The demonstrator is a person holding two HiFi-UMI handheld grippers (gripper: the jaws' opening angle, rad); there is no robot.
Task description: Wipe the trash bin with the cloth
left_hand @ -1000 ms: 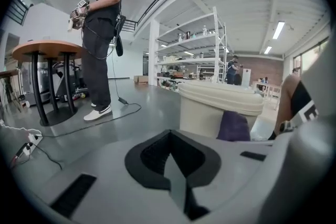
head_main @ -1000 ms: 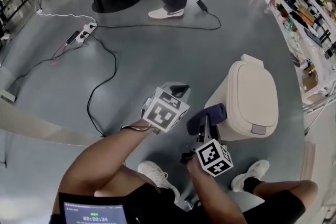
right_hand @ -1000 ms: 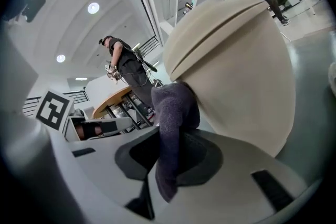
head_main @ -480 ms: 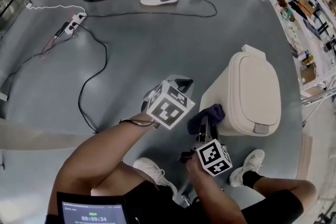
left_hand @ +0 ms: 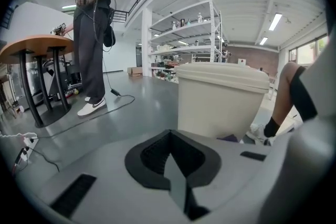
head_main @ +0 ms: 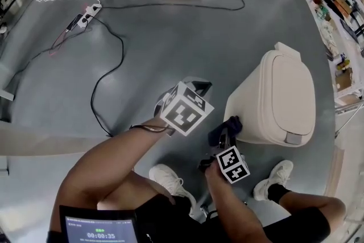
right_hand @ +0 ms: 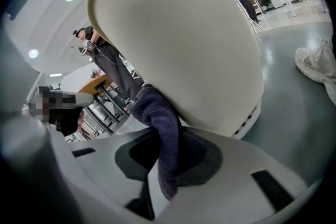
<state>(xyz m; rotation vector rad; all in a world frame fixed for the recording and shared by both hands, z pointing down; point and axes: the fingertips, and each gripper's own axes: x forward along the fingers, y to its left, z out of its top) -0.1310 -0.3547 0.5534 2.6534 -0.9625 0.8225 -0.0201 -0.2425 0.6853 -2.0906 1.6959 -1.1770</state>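
In the head view, the cream trash bin (head_main: 284,99) stands on the grey floor with its lid down. The right gripper (head_main: 227,135) is at the bin's near left corner and presses the dark cloth (head_main: 223,125) against the wall there. The left gripper (head_main: 199,88) hangs just left of the bin, apart from it. The floor on the bin's left is open. A black cable (head_main: 108,82) lies well away on that side, and our shoe (head_main: 273,179) is near the bin's front.

In the left gripper view, the jaws are together with nothing between them, and the bin rises close ahead.

In the right gripper view, the jaws are clamped on a bunched fold of the cloth, whose free end lies on the bin's curved wall under the lid rim. We judge the cloth soft, light and limp, so it is best held by a thick fold. The bin seems light, smooth plastic and may slide under pressure.
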